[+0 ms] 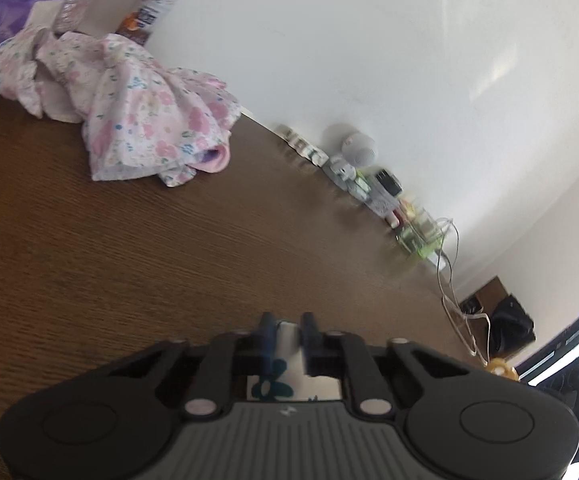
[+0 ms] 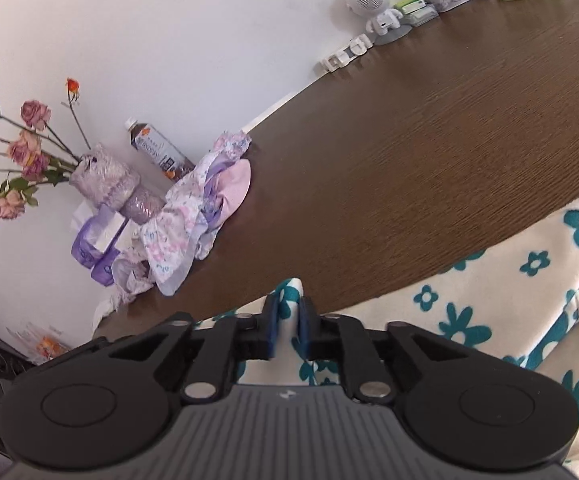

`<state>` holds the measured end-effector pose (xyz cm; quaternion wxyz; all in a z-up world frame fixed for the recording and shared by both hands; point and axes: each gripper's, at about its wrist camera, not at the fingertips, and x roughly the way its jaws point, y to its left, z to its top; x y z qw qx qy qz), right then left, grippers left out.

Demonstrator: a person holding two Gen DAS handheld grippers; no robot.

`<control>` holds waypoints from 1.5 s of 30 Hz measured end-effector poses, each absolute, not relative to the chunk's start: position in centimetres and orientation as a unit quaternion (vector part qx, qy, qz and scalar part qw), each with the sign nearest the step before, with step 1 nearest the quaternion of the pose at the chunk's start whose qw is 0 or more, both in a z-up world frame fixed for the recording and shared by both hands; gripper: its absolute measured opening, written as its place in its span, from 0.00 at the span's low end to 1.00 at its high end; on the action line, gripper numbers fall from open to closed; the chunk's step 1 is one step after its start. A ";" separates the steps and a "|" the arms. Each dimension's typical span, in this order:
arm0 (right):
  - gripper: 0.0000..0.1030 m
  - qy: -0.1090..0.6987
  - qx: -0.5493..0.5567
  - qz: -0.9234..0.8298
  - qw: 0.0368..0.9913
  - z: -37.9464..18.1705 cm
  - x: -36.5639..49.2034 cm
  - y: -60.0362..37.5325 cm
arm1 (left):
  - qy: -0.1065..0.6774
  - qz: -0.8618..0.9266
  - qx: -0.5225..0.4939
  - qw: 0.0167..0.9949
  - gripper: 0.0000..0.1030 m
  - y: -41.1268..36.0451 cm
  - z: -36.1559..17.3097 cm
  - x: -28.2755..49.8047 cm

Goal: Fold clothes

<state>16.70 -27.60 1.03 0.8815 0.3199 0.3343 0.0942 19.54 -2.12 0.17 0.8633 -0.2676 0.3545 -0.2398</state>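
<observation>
Both grippers pinched the cream garment with teal flowers (image 2: 469, 300) over the desk (image 2: 429, 140), right gripper (image 2: 288, 320) and left gripper (image 1: 287, 334) each nearly closed on an edge, apparently mid-fold; next, lay it flat, well clear of the pink floral clothes pile (image 2: 193, 216).

Shelf clutter (image 1: 385, 196) smears into blur — white garment (image 2: 489, 292) runs off frame.

Left gripper (image 1: 287, 330): jaws nearly together, narrow gap, pale cloth visible between them; grip cannot be confirmed. Points toward 12 o'clock, low over desk. Right gripper (image 2: 288, 322): jaws pinched on cream cloth with teal flowers (image 2: 489, 300), fabric edge poking up between them at 12 o'clock.
</observation>
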 end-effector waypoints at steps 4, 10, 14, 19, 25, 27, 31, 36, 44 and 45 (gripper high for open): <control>0.31 0.315 0.323 0.103 0.886 2.0 14.8 -27.9 | 0.353 -0.237 -0.282 0.860 0.67 -1.2 0.4 18.3; 0.05 0.327 0.286 0.092 0.896 2.4 13.3 -27.0 | 0.364 -0.238 -0.271 0.859 0.13 -1.5 -0.3 17.3; 0.22 0.321 0.290 0.086 0.898 2.8 12.2 -27.2 | 0.354 -0.230 -0.303 0.854 0.55 -0.4 0.1 16.1; 0.41 0.332 0.269 0.084 0.900 2.7 9.3 -26.3 | 0.358 -0.237 -0.278 0.859 0.60 -0.2 0.4 13.8; 0.09 0.321 0.234 0.081 0.914 2.5 8.8 -24.1 | 0.366 -0.257 -0.283 0.849 0.29 -1.2 -0.9 13.2; 0.09 0.319 0.230 0.084 0.915 2.5 8.9 -23.9 | 0.366 -0.258 -0.291 0.845 0.29 -1.0 -1.0 13.0; 0.32 0.331 0.256 0.086 0.904 2.5 8.9 -25.0 | 0.364 -0.261 -0.305 0.841 0.30 -0.3 -1.1 13.0; 0.44 0.306 0.262 0.084 0.911 3.0 8.9 -25.5 | 0.354 -0.256 -0.307 0.846 0.32 0.0 -0.3 13.3; 0.10 0.313 0.265 0.074 0.909 2.3 10.2 -24.9 | 0.355 -0.254 -0.298 0.849 0.32 -0.8 -0.6 13.9; 0.17 0.313 0.269 0.076 0.908 2.3 10.1 -25.1 | 0.355 -0.255 -0.299 0.848 0.32 -0.7 -0.6 13.9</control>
